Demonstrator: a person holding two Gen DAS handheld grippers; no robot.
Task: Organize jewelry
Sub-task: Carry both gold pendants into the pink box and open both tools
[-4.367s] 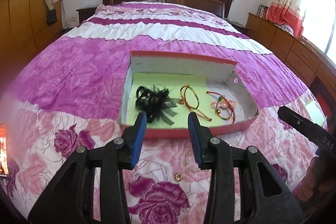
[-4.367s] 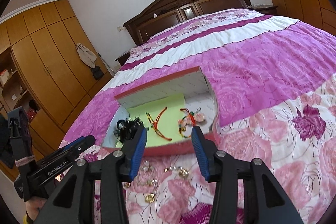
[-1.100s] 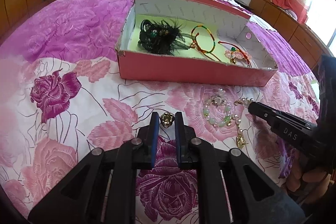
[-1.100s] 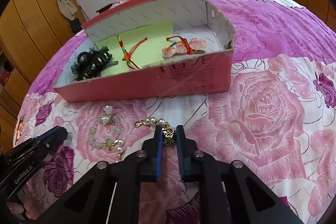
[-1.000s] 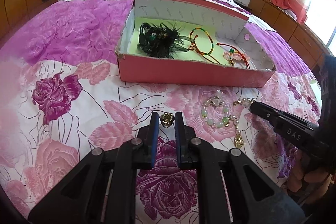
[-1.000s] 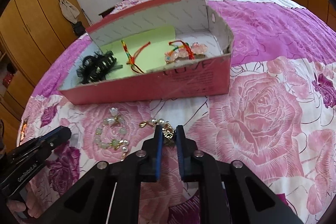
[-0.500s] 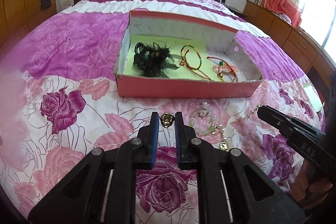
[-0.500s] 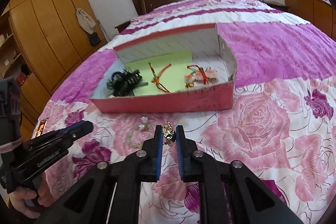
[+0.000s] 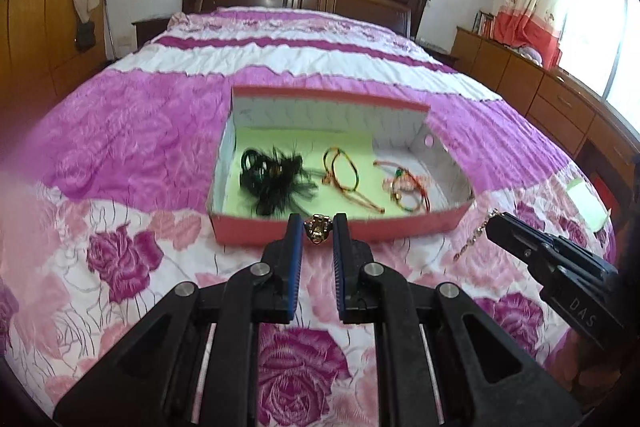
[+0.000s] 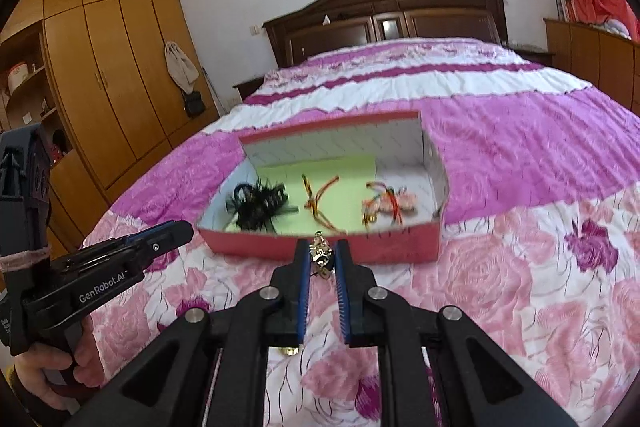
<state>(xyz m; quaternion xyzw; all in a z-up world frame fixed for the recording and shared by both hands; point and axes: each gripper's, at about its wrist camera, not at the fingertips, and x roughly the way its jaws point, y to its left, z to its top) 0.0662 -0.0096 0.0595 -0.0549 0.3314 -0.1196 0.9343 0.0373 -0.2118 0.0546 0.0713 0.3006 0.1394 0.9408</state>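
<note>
Two grippers hover before the pink box (image 9: 340,233); the left gripper (image 9: 317,227) pinches a gold ring (image 9: 318,228); the right gripper (image 10: 322,251) pinches a beaded chain (image 10: 322,254); its dangling tail may snag the box's front wall, and either small piece could slip onto the bed (image 9: 132,131).

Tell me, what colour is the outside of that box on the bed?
The box is pinkish red outside, clearest in the right wrist view.
</note>
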